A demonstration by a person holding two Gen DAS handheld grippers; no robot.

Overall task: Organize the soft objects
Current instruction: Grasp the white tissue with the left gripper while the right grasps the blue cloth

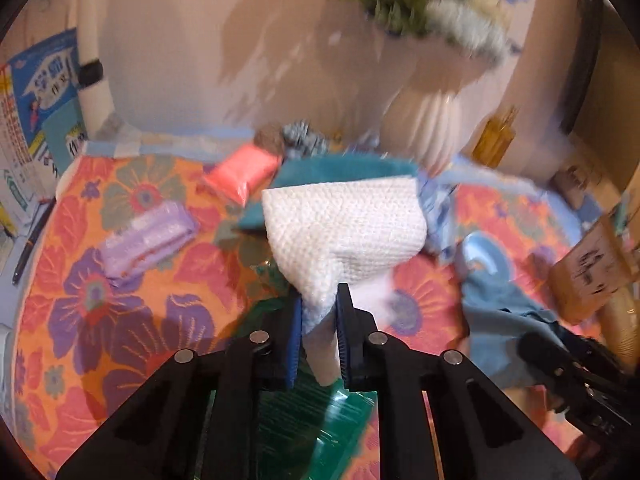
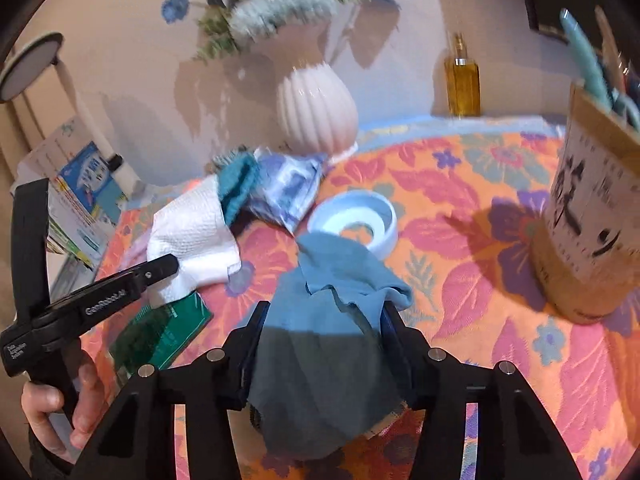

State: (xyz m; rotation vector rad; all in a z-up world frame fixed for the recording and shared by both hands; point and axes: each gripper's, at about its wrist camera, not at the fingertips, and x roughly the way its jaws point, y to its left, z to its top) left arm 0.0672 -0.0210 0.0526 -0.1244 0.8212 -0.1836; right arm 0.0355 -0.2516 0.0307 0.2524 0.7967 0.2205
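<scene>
White waffle-weave cloth [image 1: 344, 224] pinched at corner by left gripper [image 1: 319, 304], jaws nearly shut, rest draped over floral tablecloth [image 1: 120, 300]. Limp, light, sags; grab edge/corner. Dusty-blue thin fabric [image 2: 340, 280] bunched betw. right gripper [image 2: 324, 312] jaws, closed on it, near pale blue ring bowl [image 2: 356, 216].

Pale pinkish wall [image 2: 120, 32] at far side w/ soft plant shadows. Table under bright floral cloth [image 2: 460, 240], orange/pink/purple. White ribbed vase [image 2: 316, 108] far centre, amber bottle [image 2: 462, 84] far right.
</scene>
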